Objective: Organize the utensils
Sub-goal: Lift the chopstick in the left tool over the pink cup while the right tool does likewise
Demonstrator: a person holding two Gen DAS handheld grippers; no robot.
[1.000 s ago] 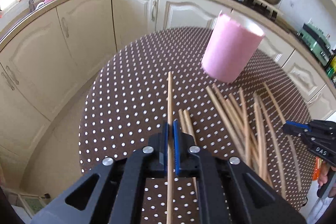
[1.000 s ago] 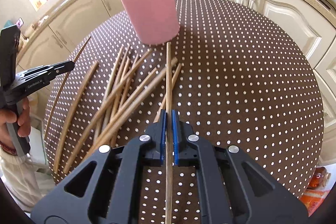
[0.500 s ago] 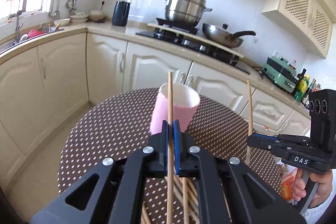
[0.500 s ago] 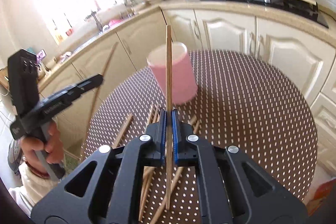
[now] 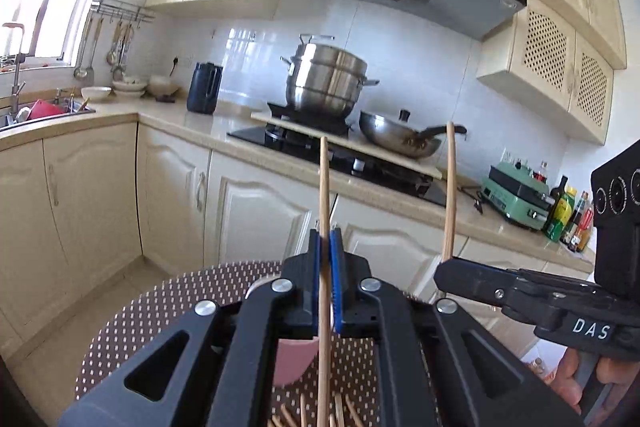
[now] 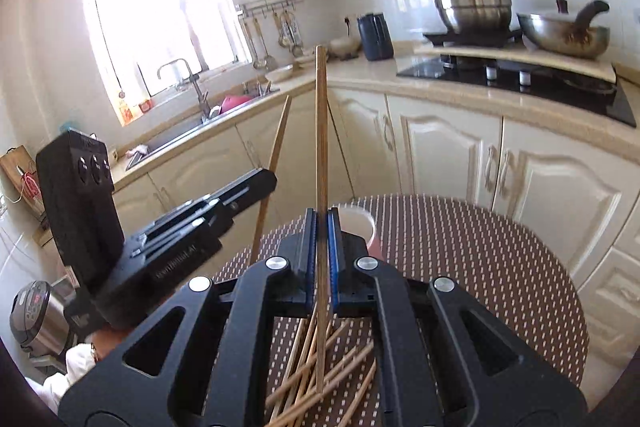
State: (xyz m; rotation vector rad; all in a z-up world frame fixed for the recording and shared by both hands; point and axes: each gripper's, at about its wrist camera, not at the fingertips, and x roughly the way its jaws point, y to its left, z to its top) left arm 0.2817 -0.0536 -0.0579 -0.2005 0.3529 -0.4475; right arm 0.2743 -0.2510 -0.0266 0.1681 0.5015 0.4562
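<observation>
Where half a second ago the pink cup stood plainly ahead of both cameras, each view has since tilted up to the stove wall, and the cup (image 5: 294,363) now shows only as a smooth pink curve under the left gripper (image 5: 329,269), its white rim (image 6: 360,223) peeping past the right gripper (image 6: 321,251). Each gripper's blue-padded jaws are clamped on one thin, round, pale wooden chopstick: the left chopstick (image 5: 325,195) and the right chopstick (image 6: 321,155) both stand nearly upright, lifted off the table. The loose chopsticks (image 6: 320,375) lie criss-crossed on the round brown table (image 6: 480,267) with its white-dotted cloth. A shiny steel steamer pot (image 5: 326,79) sits on the stove.
</observation>
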